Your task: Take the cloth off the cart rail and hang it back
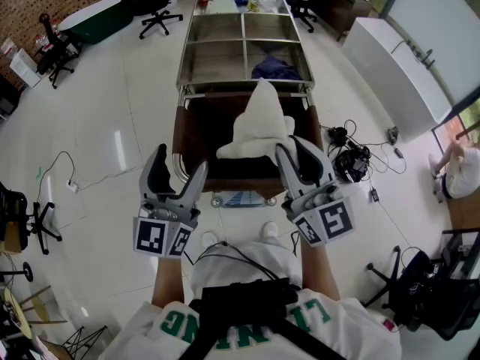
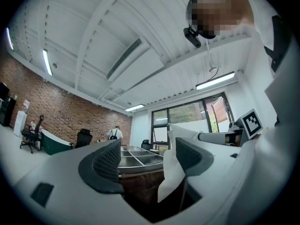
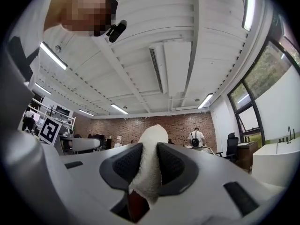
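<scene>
A white cloth (image 1: 259, 122) hangs in a peaked bunch above the dark brown bag (image 1: 199, 137) at the near end of the metal cart (image 1: 244, 40). My right gripper (image 1: 298, 154) is shut on the cloth's lower right edge. In the right gripper view the cloth (image 3: 151, 146) is pinched between both pads and sticks up past them. My left gripper (image 1: 178, 163) stands open to the left of the cloth, nothing between its fingers. In the left gripper view the left gripper (image 2: 147, 156) is held wide, and the cloth (image 2: 169, 172) hangs beyond the right finger. The cart rail (image 1: 244, 91) crosses just behind the cloth.
A blue cloth (image 1: 276, 70) lies on the cart's metal shelf. Cables (image 1: 352, 160) trail on the floor right of the cart. A white cabinet (image 1: 397, 62) stands at the right, office chairs (image 1: 157, 6) at the back left. A person (image 1: 457, 167) sits at the right edge.
</scene>
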Tool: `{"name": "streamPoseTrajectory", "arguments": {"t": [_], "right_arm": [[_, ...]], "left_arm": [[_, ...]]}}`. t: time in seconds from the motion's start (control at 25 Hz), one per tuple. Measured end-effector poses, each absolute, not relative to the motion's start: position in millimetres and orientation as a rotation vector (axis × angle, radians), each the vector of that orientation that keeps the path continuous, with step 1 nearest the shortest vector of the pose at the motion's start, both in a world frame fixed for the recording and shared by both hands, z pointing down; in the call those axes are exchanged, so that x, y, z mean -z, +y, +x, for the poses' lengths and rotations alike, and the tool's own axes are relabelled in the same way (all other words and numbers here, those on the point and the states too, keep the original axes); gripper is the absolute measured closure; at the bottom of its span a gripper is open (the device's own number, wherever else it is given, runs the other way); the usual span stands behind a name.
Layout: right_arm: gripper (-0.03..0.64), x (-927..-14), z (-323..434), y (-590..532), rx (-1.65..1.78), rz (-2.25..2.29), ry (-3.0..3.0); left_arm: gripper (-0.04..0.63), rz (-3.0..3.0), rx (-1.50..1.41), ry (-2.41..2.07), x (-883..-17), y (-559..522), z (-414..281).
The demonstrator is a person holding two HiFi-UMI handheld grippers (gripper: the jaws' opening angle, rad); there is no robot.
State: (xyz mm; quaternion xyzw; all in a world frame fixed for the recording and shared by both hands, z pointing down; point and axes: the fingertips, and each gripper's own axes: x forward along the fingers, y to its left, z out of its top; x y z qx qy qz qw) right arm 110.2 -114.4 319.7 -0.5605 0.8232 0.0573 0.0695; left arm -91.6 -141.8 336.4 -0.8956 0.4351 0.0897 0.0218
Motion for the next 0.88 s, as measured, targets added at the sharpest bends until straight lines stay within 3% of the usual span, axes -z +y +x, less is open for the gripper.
{"name": "streamPoseTrajectory", "arguments": {"t": [0.88], "right_arm": [[0.500, -329, 82, -139, -0.163, -1.591, 2.570]], "left_arm": [[0.239, -2.755, -0.318, 1.429, -338, -144, -114]]}}
